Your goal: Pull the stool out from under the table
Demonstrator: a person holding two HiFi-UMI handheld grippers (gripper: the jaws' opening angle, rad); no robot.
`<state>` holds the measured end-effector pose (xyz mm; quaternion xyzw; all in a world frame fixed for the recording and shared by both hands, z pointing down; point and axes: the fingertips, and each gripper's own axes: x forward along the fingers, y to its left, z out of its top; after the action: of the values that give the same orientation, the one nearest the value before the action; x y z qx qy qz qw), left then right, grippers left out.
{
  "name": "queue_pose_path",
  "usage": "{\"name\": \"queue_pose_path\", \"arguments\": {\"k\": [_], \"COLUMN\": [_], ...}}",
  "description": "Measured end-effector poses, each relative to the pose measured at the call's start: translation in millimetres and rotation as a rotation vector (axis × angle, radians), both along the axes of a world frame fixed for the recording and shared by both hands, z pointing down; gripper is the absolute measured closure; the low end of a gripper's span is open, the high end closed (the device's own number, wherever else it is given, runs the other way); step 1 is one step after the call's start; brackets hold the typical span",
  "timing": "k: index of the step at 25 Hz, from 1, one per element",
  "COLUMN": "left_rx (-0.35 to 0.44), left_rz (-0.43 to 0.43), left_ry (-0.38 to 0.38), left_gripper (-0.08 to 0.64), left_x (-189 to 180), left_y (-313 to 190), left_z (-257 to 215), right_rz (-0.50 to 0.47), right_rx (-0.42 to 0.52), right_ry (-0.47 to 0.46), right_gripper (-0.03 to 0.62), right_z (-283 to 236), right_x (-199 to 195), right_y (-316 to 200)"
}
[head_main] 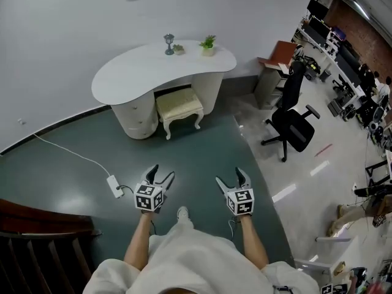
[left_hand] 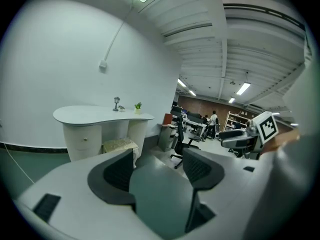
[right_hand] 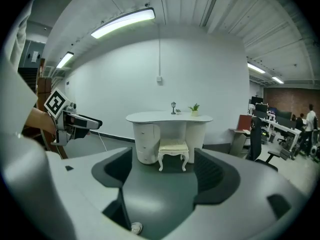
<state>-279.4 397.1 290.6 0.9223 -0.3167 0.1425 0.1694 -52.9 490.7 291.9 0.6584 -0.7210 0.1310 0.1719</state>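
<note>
Under the white table point(head_main: 122, 78) sits the cream stool point(head_main: 179, 107); well back from it, left gripper point(head_main: 160, 177) and right gripper point(head_main: 231, 179) hover spread, empty.

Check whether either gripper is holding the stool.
No, the left gripper and right gripper are both open and empty, well short of the stool.

I see a white, kidney-shaped table point(head_main: 141, 72) against the wall, upper middle of the head view. Near its far edge stand a small lamp-like ornament point(head_main: 169, 43), a low pot point(head_main: 178, 49) and a potted plant point(head_main: 208, 45). The dark green floor point(head_main: 202, 146) carries the cream stool point(head_main: 179, 106), partly under the tabletop, and a white power strip point(head_main: 114, 186) with its cable point(head_main: 67, 153), lower left. A black office chair point(head_main: 293, 124) stands on paler floor, right.
</note>
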Motion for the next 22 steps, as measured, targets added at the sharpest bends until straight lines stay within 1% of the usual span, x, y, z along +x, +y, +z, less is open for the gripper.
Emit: {"name": "queue_pose_path", "arguments": {"k": [4, 7, 15, 22], "left_rx": [0.01, 0.011, -0.015, -0.034], "left_rz": [0.017, 0.037, 0.085, 0.077], "left_ry": [-0.007, -0.016, -0.041, -0.063], "left_gripper": [0.272, 0.272, 0.272, 0.272], "left_x": [22, 38, 90, 133], "left_y": [-58, -91, -153, -217], "left_z": [-1, 1, 15, 34], "right_rz": [0.019, 0.035, 0.086, 0.083], "right_rx": [0.009, 0.006, -0.031, -0.039], "right_ry": [0.002, 0.001, -0.02, -0.043], "right_gripper": [0.224, 0.225, 0.232, 0.232], "right_z": [0, 5, 26, 46], "right_x": [21, 34, 81, 128], "right_y": [-55, -83, -135, -204]}}
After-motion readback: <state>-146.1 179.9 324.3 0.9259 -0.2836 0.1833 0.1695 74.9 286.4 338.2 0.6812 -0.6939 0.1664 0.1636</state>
